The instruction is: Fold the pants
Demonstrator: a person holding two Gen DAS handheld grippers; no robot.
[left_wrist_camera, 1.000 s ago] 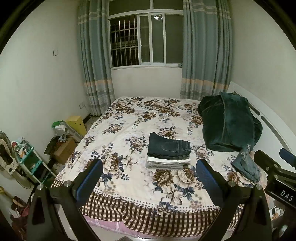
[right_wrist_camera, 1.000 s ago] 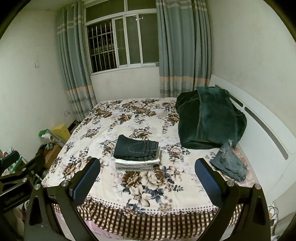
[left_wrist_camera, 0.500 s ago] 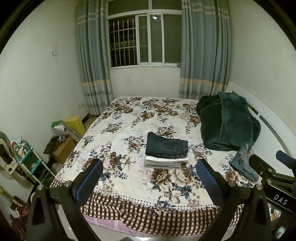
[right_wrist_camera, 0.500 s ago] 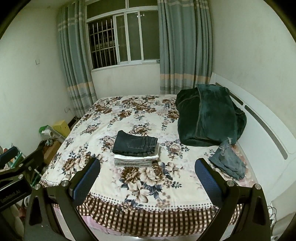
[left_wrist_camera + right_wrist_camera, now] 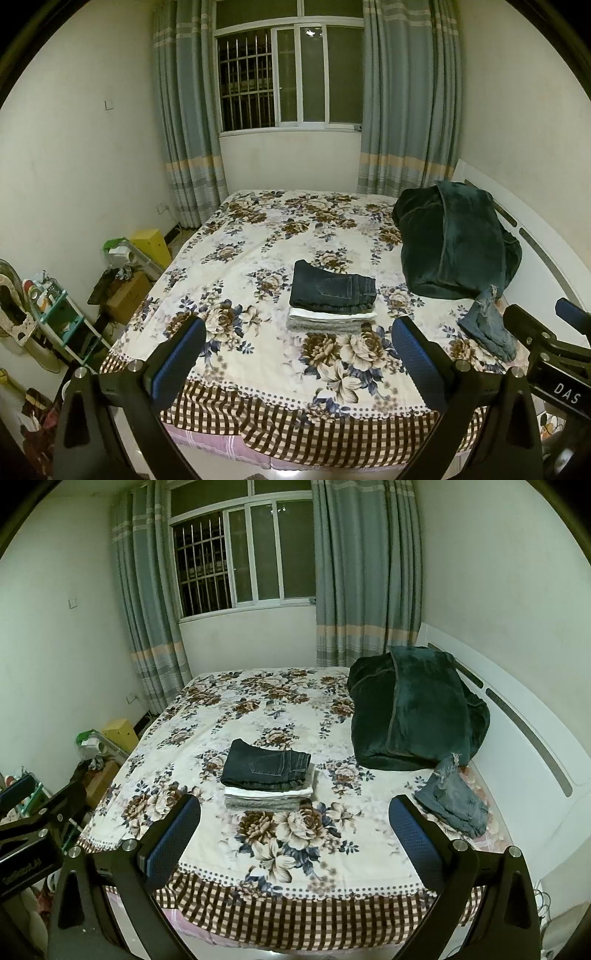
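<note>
Two handheld grippers hang off the foot edge of a floral bed (image 5: 258, 236), both with jaws wide apart and holding nothing. The left gripper (image 5: 298, 347) and right gripper (image 5: 294, 823) face a neat stack (image 5: 269, 779) of folded pants near the bed's middle, dark jeans on top. Crumpled jeans (image 5: 452, 803) lie by the right edge near the headboard, probably next for folding, beside a green blanket (image 5: 413, 716)

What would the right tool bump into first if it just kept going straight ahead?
Probably the bed. The open right tool points down at the floral sheet just before the folded stack. Nothing is between them, though depth is hard to judge.
</note>
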